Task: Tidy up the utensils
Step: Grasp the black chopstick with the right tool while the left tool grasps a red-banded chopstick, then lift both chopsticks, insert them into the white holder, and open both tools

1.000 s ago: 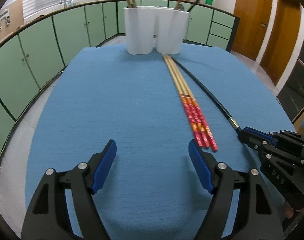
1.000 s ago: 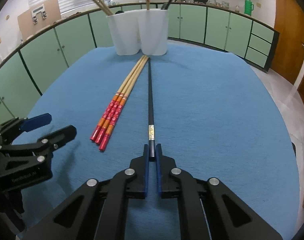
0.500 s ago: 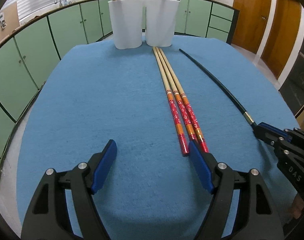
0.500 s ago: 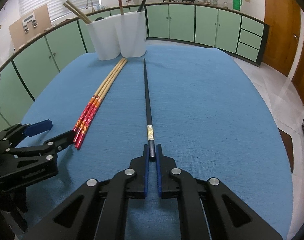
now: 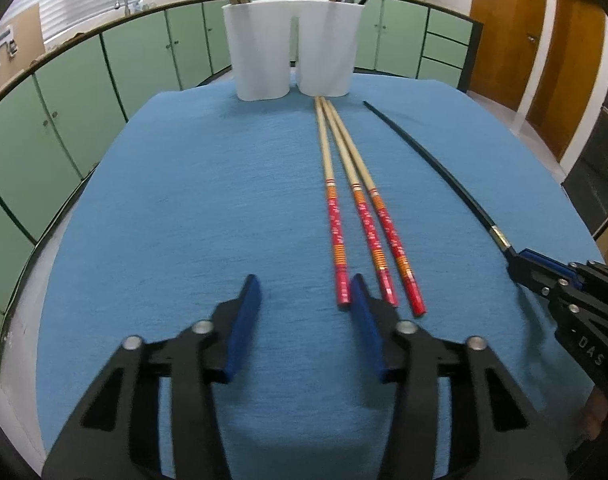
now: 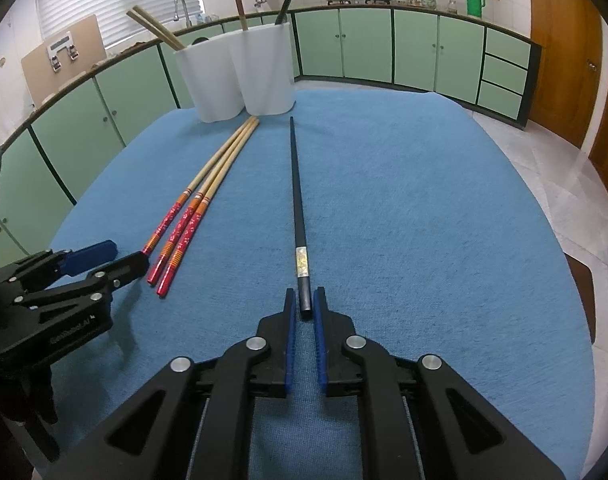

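A black chopstick (image 6: 299, 216) is being pinched at its near end by the right gripper (image 6: 304, 312). The left gripper (image 5: 304, 300), closing empty, risks scattering the red chopsticks (image 5: 360, 216) before the white holder (image 5: 291, 60).

the right gripper (image 6: 304, 308) has its jaws closed on the near end of a black chopstick (image 6: 296, 200), which lies along the blue surface (image 6: 424, 220) toward its far edge. left of it lie three red-handled chopsticks (image 6: 191, 216), tips near a white holder (image 6: 239, 76) at the far edge. the left gripper (image 6: 119, 258) sits by their handle ends, jaws just closing with nothing between.
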